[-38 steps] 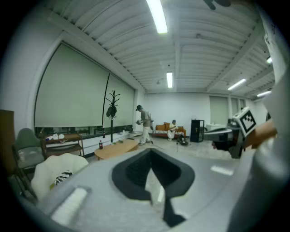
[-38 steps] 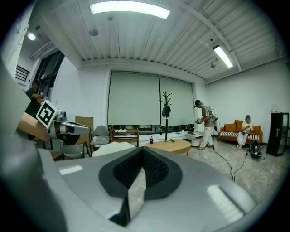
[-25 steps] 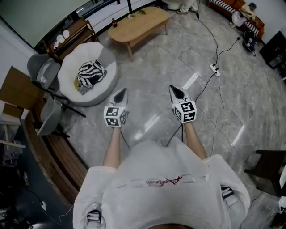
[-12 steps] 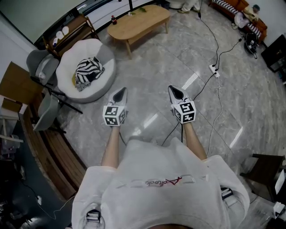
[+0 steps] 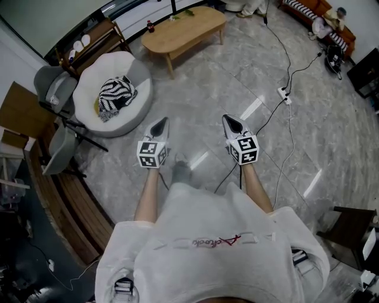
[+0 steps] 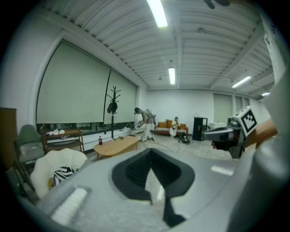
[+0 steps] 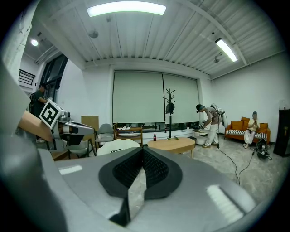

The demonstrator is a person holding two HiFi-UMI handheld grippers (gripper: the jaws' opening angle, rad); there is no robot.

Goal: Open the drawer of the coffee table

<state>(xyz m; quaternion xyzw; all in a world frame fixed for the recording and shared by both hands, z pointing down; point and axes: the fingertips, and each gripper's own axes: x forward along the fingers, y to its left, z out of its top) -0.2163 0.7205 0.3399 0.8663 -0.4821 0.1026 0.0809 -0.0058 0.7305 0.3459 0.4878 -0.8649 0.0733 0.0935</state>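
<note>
Left gripper (image 5: 160,123) and right gripper (image 5: 230,120) are out side by side over the grey floor (image 5: 237,71), each with its jaws pressed together on nothing. The coffee table (image 5: 183,29) sits well ahead of both tips and apart from them, its drawer not discernible. A white round seat (image 5: 95,83) lies ahead-left of the left gripper.

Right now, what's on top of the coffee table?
A dark bottle at the left end of the coffee table; greenish items near its far edge. No drawer is visible.

Coffee table (image 5: 185,31): light wood, long rounded top, slim legs. Stands upright at the far end, left of centre.
</note>
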